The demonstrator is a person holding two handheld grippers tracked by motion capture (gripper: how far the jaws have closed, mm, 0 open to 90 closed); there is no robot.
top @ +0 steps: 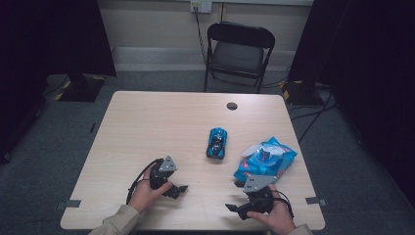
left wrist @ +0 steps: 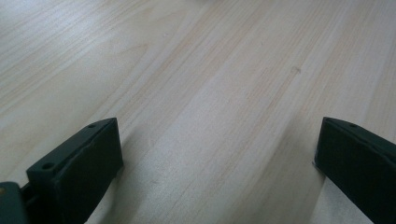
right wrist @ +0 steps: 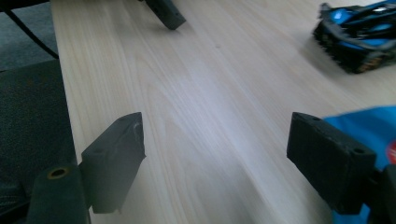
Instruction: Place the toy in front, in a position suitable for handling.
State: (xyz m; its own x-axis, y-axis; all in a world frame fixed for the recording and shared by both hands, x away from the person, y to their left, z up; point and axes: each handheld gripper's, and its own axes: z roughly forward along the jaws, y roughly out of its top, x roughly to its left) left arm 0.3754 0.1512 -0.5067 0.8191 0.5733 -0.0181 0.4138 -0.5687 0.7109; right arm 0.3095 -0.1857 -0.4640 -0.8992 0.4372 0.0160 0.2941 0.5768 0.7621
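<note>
A: The blue snack packet (top: 265, 161) lies near the right edge of the pale wooden table (top: 147, 127), just ahead of the right gripper (top: 234, 207). A blue toy car (top: 217, 142) sits near the packet, to its left.

B: Are the grippers holding anything?

A: No. The left gripper (top: 182, 188) rests low over bare wood with its jaws spread wide and nothing between them. The right gripper's jaws are also apart and empty, pointing leftward across the table.

B: What could go wrong?

A: I judge the crinkly packet could slide or buckle if only one jaw catches its edge, and it might nudge the car.

B: Anything unclear?

A: The packet's printing is too blurred to read, and in the right gripper view it is cut off by a jaw.
</note>
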